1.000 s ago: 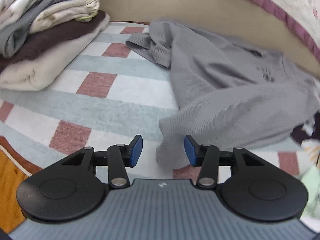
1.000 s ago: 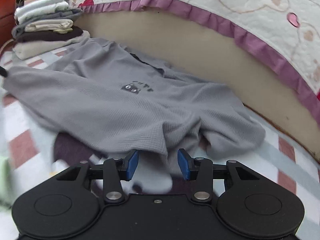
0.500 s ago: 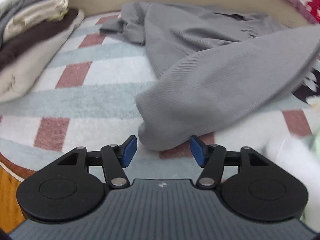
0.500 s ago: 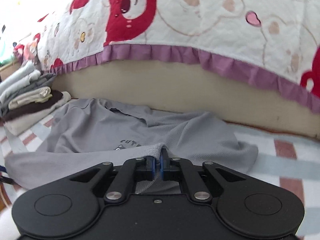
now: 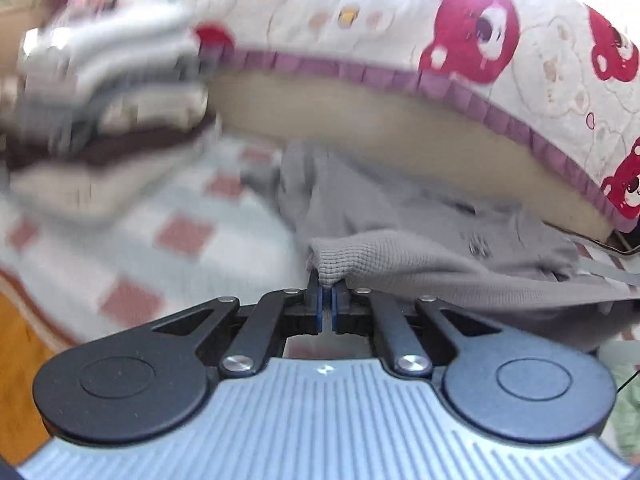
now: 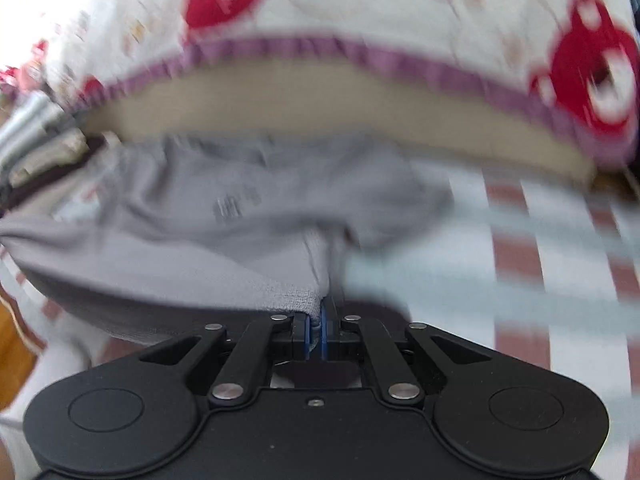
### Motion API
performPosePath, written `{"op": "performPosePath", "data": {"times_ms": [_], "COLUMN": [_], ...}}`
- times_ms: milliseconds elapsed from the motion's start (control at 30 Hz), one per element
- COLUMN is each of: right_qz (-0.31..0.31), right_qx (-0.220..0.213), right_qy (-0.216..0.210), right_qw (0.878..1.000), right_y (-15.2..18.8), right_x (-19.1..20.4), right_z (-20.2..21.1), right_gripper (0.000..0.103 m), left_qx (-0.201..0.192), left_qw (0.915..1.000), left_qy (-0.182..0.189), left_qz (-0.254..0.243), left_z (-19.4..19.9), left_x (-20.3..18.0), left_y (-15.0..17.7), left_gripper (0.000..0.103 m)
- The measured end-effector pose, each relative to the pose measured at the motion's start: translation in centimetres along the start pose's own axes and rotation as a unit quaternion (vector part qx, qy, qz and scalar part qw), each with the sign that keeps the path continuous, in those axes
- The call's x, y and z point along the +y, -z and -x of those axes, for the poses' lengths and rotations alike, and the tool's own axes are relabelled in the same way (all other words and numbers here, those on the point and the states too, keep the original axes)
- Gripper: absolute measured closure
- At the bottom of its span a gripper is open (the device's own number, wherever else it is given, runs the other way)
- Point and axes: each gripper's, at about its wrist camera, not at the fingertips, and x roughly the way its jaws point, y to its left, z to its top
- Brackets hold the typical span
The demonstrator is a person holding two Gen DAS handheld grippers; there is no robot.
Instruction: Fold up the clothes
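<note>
- Grey and knitted, the sweater (image 5: 420, 240) lies spread on the checked rug (image 5: 180, 236), with its far side close to the tan bed side (image 5: 360, 120).
- A stack of folded clothes (image 5: 112, 120) sits on the rug to the left of the sweater (it looks very blurry in both views).
- Above the sweater hangs a white quilt (image 5: 460, 40) with red bears and a purple frill.
- A strip of orange wood floor (image 5: 20, 360) shows past the rug's edge, left of the sweater.
- A bit of pale green cloth (image 5: 628, 400) peeks in at the right, below the sweater.
- The left gripper (image 5: 327, 300) has just squeezed its blue pads together, and they now pinch a ribbed edge of the sweater. The cloth bunches up right above the pads and stretches off to the right.
- The right gripper (image 6: 315, 330) has also pressed its pads tight on another edge of the sweater. From there the cloth pulls away to the left in a long fold, lifted off the rug.
- Both grippers point down at a slant toward the sweater.
</note>
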Motion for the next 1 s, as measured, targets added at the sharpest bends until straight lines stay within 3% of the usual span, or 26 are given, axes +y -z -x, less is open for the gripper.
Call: {"op": "performPosePath", "data": {"times_ms": [133, 367, 433, 500, 633, 700, 767, 867, 1000], "right_qz": [-0.013, 0.03, 0.077, 0.134, 0.259, 0.32, 0.344, 0.339, 0.303], "right_qx": [0.066, 0.041, 0.027, 0.02, 0.002, -0.029, -0.06, -0.081, -0.034], "right_qy": [-0.001, 0.024, 0.045, 0.067, 0.093, 0.126, 0.129, 0.102, 0.036], "right_qw": [0.998, 0.998, 0.996, 0.989, 0.961, 0.938, 0.928, 0.932, 0.952], "right_y": [2.5, 3.6, 4.0, 4.3, 5.1, 5.7, 5.5, 4.3, 2.2], "right_x": [-0.2, 1.3, 1.9, 2.8, 5.0, 6.1, 6.4, 5.8, 4.4], "right_z": [-2.7, -4.6, -4.6, -4.7, -4.8, -4.9, -4.8, -4.9, -5.4], "right_gripper": [0.097, 0.086, 0.062, 0.049, 0.048, 0.049, 0.051, 0.062, 0.066], "left_qx": [0.045, 0.058, 0.054, 0.053, 0.06, 0.063, 0.059, 0.047, 0.053], "left_qw": [0.9985, 0.9963, 0.9965, 0.9966, 0.9956, 0.9951, 0.9959, 0.9977, 0.9978], "left_qy": [-0.017, -0.037, -0.034, -0.033, -0.033, -0.032, -0.03, -0.028, -0.021], "left_qz": [0.027, 0.052, 0.054, 0.054, 0.064, 0.069, 0.062, 0.04, 0.034], "left_z": [-1.5, -2.7, -2.4, -2.4, -2.8, -3.1, -3.3, -3.6, -4.7], "left_x": [0.7, 1.6, 1.7, 1.8, 1.9, 1.9, 1.9, 1.6, 1.5], "left_y": [3.4, 5.7, 5.6, 5.4, 4.9, 4.6, 4.2, 3.5, 2.4], "left_gripper": [0.099, 0.099, 0.099, 0.099, 0.097, 0.097, 0.097, 0.097, 0.097]}}
